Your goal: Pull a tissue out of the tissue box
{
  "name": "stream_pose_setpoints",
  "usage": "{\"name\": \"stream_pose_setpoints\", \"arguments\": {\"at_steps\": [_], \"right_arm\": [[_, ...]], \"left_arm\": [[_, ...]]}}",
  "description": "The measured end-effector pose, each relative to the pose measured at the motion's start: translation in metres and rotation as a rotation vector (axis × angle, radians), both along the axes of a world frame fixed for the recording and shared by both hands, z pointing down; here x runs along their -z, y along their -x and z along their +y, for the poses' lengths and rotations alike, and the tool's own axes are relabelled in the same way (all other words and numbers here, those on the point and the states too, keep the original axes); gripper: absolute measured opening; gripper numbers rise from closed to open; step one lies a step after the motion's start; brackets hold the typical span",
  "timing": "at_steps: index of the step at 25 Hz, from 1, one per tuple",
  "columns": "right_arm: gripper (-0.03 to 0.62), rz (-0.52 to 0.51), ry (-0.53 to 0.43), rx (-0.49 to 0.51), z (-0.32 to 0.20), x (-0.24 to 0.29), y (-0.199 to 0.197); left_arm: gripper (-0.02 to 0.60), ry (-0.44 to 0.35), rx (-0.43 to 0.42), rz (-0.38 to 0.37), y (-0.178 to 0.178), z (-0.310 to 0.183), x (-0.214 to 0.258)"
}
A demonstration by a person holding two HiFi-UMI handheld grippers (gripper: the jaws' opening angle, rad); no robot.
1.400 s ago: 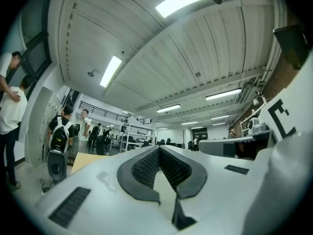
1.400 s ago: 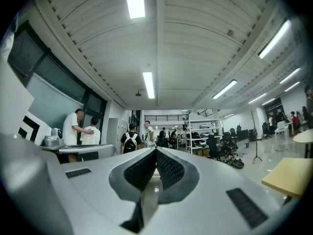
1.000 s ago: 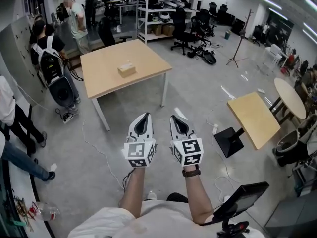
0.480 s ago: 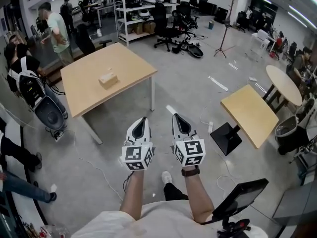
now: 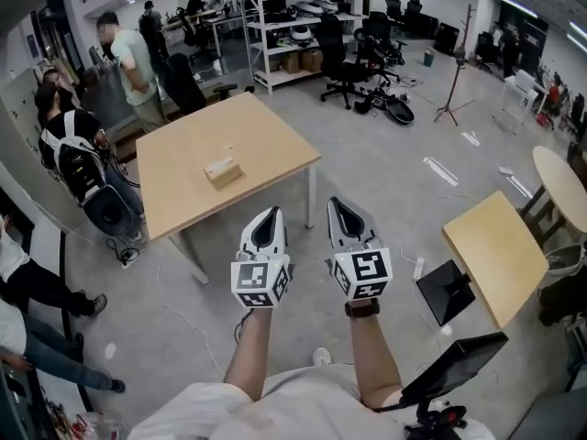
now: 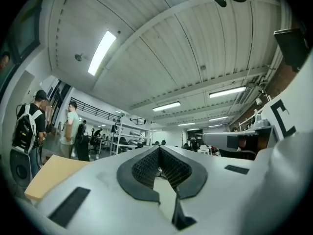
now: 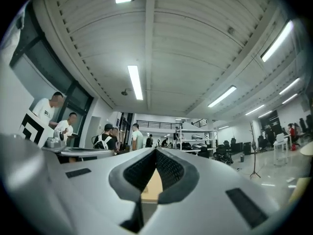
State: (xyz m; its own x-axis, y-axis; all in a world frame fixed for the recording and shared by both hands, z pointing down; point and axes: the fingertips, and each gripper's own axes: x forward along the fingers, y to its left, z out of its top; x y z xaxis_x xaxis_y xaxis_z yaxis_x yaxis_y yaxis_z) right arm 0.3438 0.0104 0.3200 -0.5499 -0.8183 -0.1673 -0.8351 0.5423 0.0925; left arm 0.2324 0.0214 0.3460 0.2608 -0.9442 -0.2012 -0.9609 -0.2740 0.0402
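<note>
A small tan tissue box (image 5: 223, 171) sits near the middle of a light wooden table (image 5: 266, 140) ahead and to the left in the head view. My left gripper (image 5: 268, 214) and right gripper (image 5: 338, 203) are held side by side at arm's length over the grey floor, short of the table's near corner. Both are shut with nothing between the jaws. The left gripper view shows its jaws (image 6: 159, 149) meeting at the tip, with the table edge (image 6: 49, 177) at lower left. In the right gripper view the jaws (image 7: 156, 151) are together, pointing slightly upward.
Several people stand left of the table, one with a backpack (image 5: 81, 163). Shelves (image 5: 303, 16) and office chairs (image 5: 344, 58) fill the back. A square side table (image 5: 500, 255) and a round table (image 5: 564, 186) stand on the right. Cables trail across the floor (image 5: 183, 314).
The wooden table and tissue box have drawn nearer and larger in the head view. Both grippers stay side by side, shut, carried forward together.
</note>
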Motion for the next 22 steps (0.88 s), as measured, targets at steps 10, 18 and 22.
{"name": "stream_pose_setpoints", "arguments": {"at_steps": [10, 18, 22], "right_arm": [[-0.011, -0.037, 0.088, 0.158, -0.113, -0.039, 0.052], [-0.011, 0.04, 0.137, 0.355, -0.149, -0.067, 0.188], [-0.011, 0.096, 0.136, 0.406, -0.185, -0.061, 0.245]], "left_arm": [[-0.005, 0.032, 0.213, -0.014, 0.06, -0.077, -0.03], [-0.005, 0.067, 0.363, 0.017, 0.177, -0.117, -0.046], [-0.005, 0.056, 0.375, 0.041, 0.222, -0.164, -0.037]]}}
